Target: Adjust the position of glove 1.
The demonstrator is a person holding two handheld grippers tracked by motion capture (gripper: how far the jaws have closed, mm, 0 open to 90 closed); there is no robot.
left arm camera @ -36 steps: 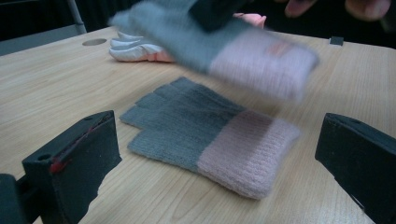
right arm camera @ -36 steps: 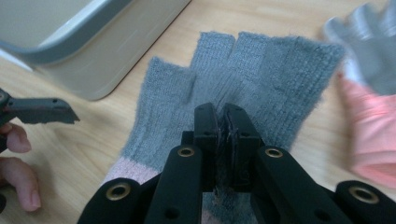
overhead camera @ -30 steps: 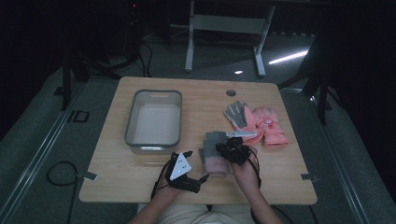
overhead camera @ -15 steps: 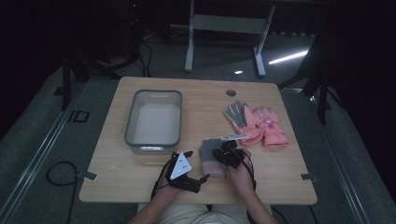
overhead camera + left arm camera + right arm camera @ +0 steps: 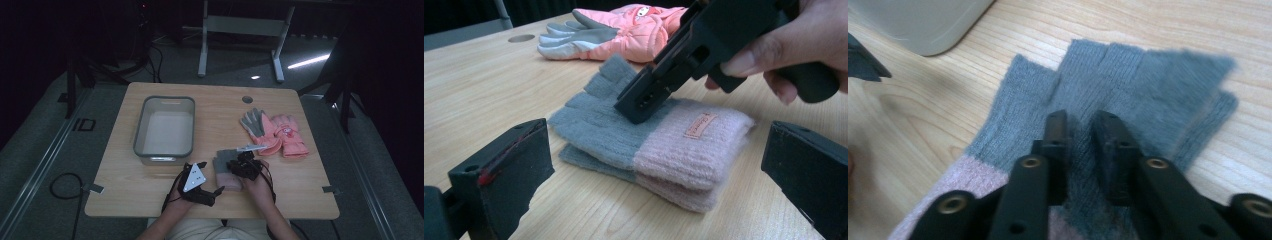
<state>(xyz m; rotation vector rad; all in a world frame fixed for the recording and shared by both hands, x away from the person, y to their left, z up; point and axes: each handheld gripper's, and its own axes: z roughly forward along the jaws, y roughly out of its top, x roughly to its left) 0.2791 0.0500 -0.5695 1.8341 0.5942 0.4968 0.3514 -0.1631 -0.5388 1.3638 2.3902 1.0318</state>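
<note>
Two grey and pink knit fingerless gloves (image 5: 226,172) (image 5: 664,145) (image 5: 1148,80) lie stacked near the table's front edge. My right gripper (image 5: 240,164) (image 5: 640,107) (image 5: 1082,125) points down with its tips on the grey part of the top glove. Its jaws have just been opening and stand a narrow gap apart, with flat fabric under that gap and nothing pinched. My left gripper (image 5: 211,176) (image 5: 658,135) rests just left of the gloves, wide open and facing them, with its jaws clear of the knit.
A grey plastic bin (image 5: 140,125) (image 5: 923,20) stands left of centre. A pair of pink ski gloves with grey palms (image 5: 280,132) (image 5: 624,30) lies at the right. A round hole (image 5: 247,99) sits near the table's back edge.
My right gripper has sunk a little onto the knit glove and its jaws have parted slightly. The left gripper has stayed put.
</note>
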